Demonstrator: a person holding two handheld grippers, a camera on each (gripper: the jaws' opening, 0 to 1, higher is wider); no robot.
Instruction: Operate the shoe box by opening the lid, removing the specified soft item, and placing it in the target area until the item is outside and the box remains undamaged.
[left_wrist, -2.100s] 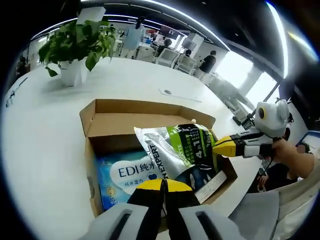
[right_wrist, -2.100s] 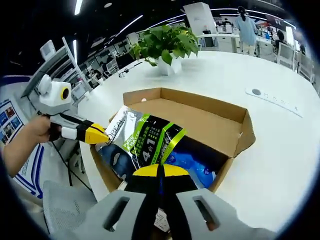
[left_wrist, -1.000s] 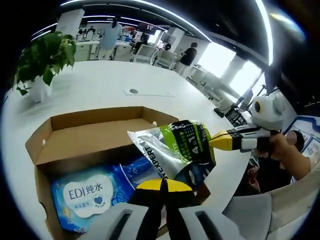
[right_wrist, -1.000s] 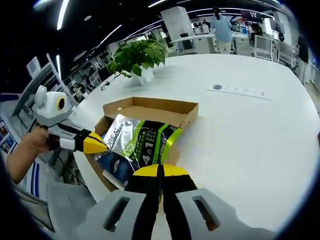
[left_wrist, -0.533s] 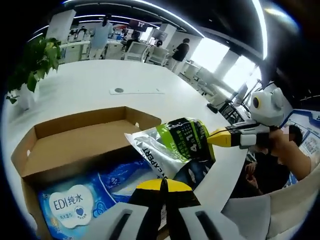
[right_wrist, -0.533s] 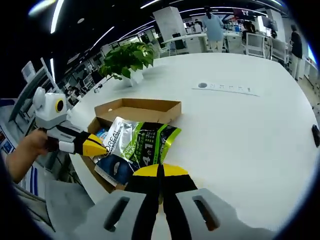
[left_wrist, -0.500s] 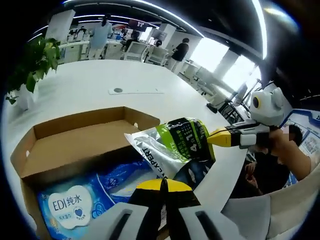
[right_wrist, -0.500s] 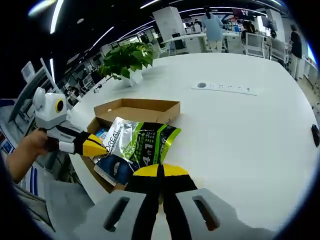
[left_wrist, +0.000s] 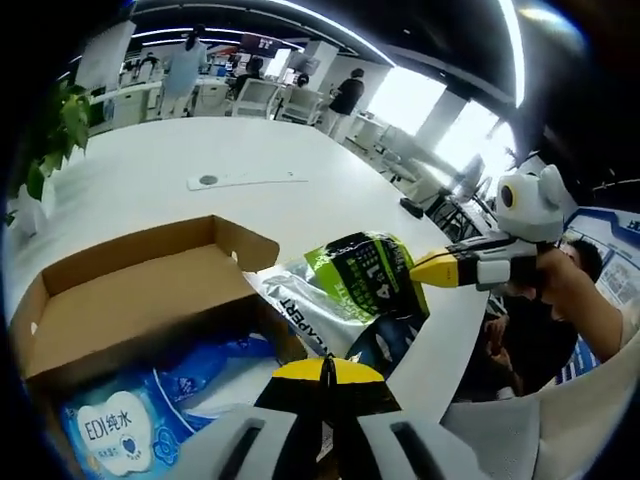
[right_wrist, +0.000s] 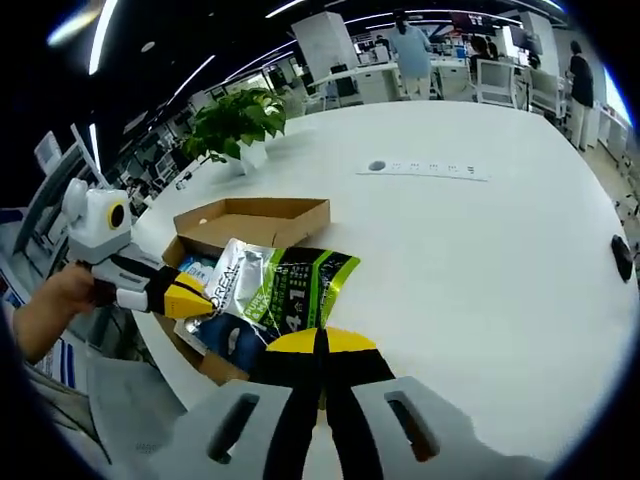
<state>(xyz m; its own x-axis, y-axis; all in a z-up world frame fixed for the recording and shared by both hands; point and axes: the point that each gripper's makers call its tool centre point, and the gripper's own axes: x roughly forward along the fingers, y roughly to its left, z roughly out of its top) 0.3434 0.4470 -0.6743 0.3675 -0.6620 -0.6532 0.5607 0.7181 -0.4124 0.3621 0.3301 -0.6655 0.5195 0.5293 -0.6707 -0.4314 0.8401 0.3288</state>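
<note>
A silver and green pouch (left_wrist: 352, 292) hangs between both grippers, above the right end of the open cardboard shoe box (left_wrist: 120, 300). My left gripper (left_wrist: 328, 366) is shut on its near edge. From the right, my right gripper (left_wrist: 424, 268) pinches the pouch's far side, shut. In the right gripper view the pouch (right_wrist: 285, 290) reaches out past the box (right_wrist: 250, 222) over the white table, with my right gripper (right_wrist: 318, 341) shut on it and my left gripper (right_wrist: 203, 299) shut on its left edge. A blue wipes pack (left_wrist: 100, 435) lies in the box.
The white table (right_wrist: 480, 260) stretches wide to the right of the box. A potted plant (right_wrist: 235, 120) stands behind the box, a flat power strip (right_wrist: 425, 168) lies further back, and a small black object (right_wrist: 622, 255) sits at the far right edge. People stand in the background.
Both grippers have carried the pouch up and to the right, from over the box's inside to its right end and partly over the table. Both stayed shut on it.
</note>
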